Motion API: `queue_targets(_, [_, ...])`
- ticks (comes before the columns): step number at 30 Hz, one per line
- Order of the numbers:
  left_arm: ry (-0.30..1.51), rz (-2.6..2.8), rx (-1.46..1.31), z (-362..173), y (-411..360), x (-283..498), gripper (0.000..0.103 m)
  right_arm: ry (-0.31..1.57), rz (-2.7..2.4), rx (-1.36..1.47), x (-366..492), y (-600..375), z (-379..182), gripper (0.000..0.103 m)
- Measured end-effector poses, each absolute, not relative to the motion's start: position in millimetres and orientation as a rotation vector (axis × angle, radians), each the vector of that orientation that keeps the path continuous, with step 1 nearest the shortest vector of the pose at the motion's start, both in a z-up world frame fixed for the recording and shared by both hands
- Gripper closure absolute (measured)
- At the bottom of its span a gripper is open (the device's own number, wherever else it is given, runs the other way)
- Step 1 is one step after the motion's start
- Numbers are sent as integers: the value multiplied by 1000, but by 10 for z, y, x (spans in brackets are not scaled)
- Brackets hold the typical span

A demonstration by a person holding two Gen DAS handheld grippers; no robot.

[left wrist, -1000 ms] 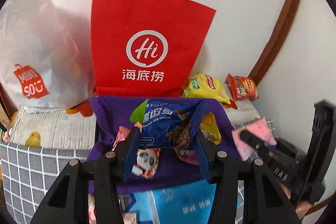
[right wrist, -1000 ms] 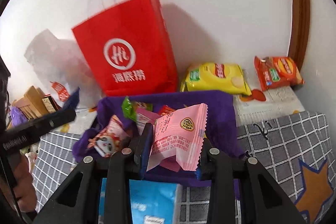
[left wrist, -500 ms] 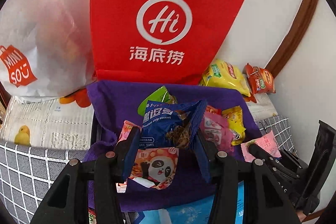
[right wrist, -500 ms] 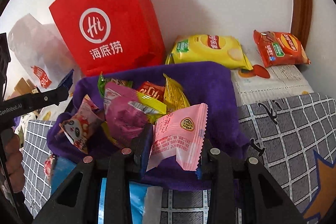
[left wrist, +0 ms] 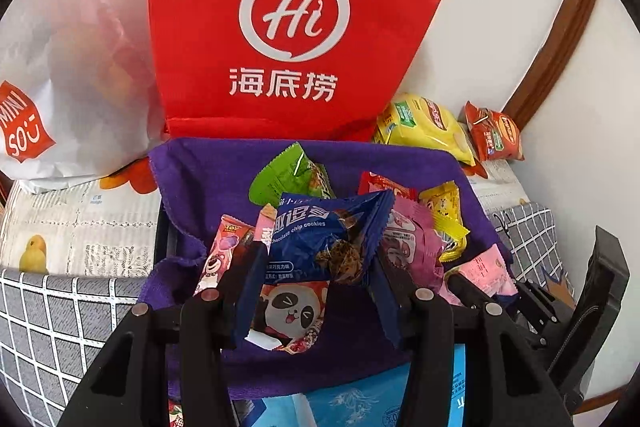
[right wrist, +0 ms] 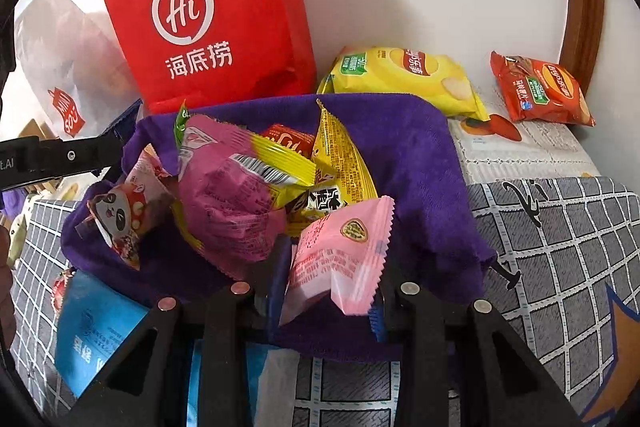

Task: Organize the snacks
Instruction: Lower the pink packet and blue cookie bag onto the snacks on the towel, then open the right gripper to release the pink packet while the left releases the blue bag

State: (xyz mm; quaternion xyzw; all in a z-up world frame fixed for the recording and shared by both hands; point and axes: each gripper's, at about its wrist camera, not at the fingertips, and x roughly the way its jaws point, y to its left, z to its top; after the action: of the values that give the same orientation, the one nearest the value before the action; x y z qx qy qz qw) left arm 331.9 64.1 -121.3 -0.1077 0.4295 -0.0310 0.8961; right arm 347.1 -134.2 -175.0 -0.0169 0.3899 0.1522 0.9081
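Observation:
My left gripper is shut on a blue chocolate chip cookie packet and holds it over a purple-lined basket full of snack packets. My right gripper is shut on a pink snack packet at the near right edge of the same basket. The right gripper with its pink packet shows at the right in the left wrist view. The left gripper's finger shows at the left in the right wrist view. A panda packet and a large pink packet lie in the basket.
A red Hi paper bag stands right behind the basket against the wall. A white Miniso bag is at the left. A yellow chip bag and an orange chip bag lie at the back right. Blue packs lie in front.
Both grippers have moved forward and down toward the basket, still holding their packets. The basket and red bag look larger and closer in both views.

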Motion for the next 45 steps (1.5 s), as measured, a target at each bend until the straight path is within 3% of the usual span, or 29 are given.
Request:
queue_targets(8, [903,-81,-229,-1242,608,3333,54,809,297,-17,3504,-1366,-1806,64])
queue_targets(11, [906,-76,-230,-1254,612,3337,53,790,295,-25,3474,-1366,-1775,54])
queue_targets(13, [911,-78,-233,-1269,614,3346,53,757,293,-20,3438,-1369,-1741,41])
queue_targets(15, [919,-78,-236,-1287,615,3352,53,736,302,-14,3417,-1366,-1721,38])
queue_targets(38, [963,-68,-225,-1410,551,3401,53,647,280,91,3380,-1586,-1556,35])
queue_targets(45, [969,-72,-224,-1415,544,3409,48,656,281,71,3378,-1544,-1594,35])
